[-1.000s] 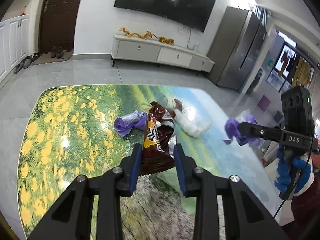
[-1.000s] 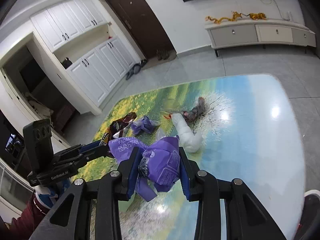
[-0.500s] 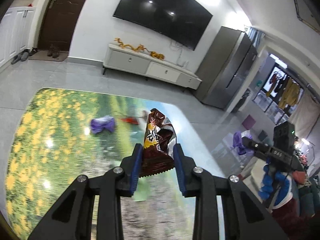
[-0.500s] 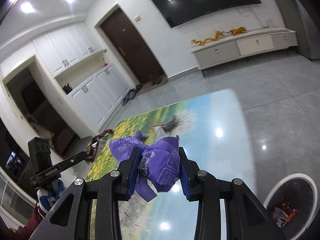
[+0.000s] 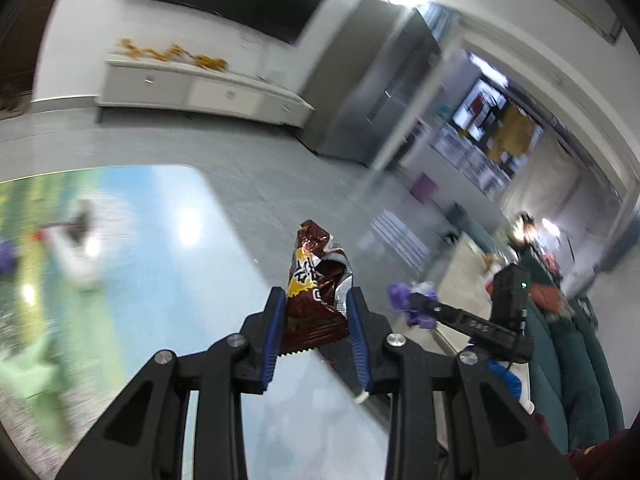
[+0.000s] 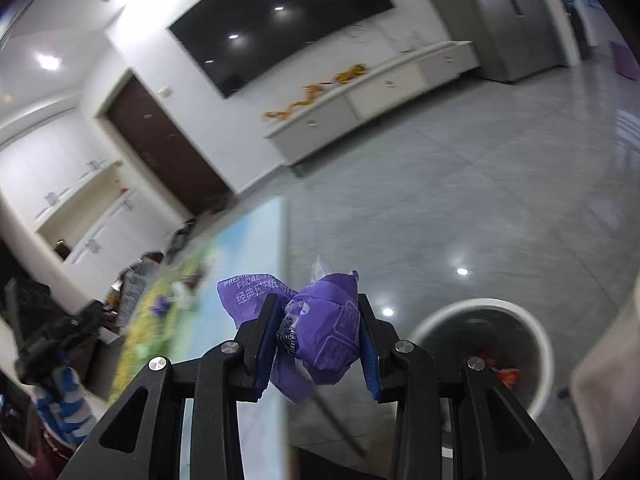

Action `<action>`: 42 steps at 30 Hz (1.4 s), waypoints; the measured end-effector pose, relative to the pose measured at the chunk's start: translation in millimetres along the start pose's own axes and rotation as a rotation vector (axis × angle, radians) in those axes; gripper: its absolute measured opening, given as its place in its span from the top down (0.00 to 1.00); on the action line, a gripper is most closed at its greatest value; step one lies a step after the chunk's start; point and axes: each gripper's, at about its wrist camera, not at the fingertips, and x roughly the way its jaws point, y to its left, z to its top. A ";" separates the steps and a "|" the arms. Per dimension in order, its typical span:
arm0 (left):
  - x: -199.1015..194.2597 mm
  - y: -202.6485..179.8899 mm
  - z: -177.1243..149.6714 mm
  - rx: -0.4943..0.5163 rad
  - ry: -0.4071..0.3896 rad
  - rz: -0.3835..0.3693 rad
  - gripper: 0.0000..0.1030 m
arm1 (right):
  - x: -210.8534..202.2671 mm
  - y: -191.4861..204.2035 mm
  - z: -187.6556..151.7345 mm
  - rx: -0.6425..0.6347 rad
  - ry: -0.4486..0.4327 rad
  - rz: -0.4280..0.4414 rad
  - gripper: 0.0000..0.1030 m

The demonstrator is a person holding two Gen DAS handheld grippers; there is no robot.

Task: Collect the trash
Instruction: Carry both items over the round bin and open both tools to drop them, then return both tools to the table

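My left gripper (image 5: 316, 304) is shut on a brown snack wrapper (image 5: 316, 284) and holds it upright over the right edge of the picture-printed table (image 5: 168, 272). My right gripper (image 6: 318, 320) is shut on a crumpled purple tissue packet (image 6: 320, 332), held off the table's edge, above the floor. A white-rimmed trash bin (image 6: 480, 348) with some red trash inside stands on the floor just right of that gripper. The right gripper with its purple packet (image 5: 404, 300) also shows in the left wrist view. White and purple trash (image 5: 78, 256) lies blurred on the table's left part.
A grey tiled floor (image 6: 460, 200) stretches to a white TV cabinet (image 5: 192, 92) under a wall TV. A grey fridge (image 5: 376, 100) stands at the right. A teal sofa (image 5: 568, 372) lies beyond the table's right edge.
Both grippers have swung right, away from the table's middle, each still holding its trash. The trash bin has come closer and larger in the right wrist view.
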 end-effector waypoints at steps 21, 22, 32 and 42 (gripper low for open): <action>177.9 -79.7 -11.7 0.000 0.221 -0.028 0.36 | 11.8 -100.5 -20.2 0.124 0.077 -0.273 0.33; 175.1 -81.3 -11.8 0.016 0.212 -0.004 0.36 | 11.5 -99.7 -20.1 0.123 0.076 -0.273 0.33; 100.5 -70.2 -10.7 0.109 0.036 0.244 0.26 | -3.9 -61.1 -2.1 0.068 -0.009 -0.249 0.18; -7.6 -27.7 -28.1 0.091 -0.175 0.467 0.26 | -17.9 19.2 11.4 -0.069 -0.097 -0.178 0.10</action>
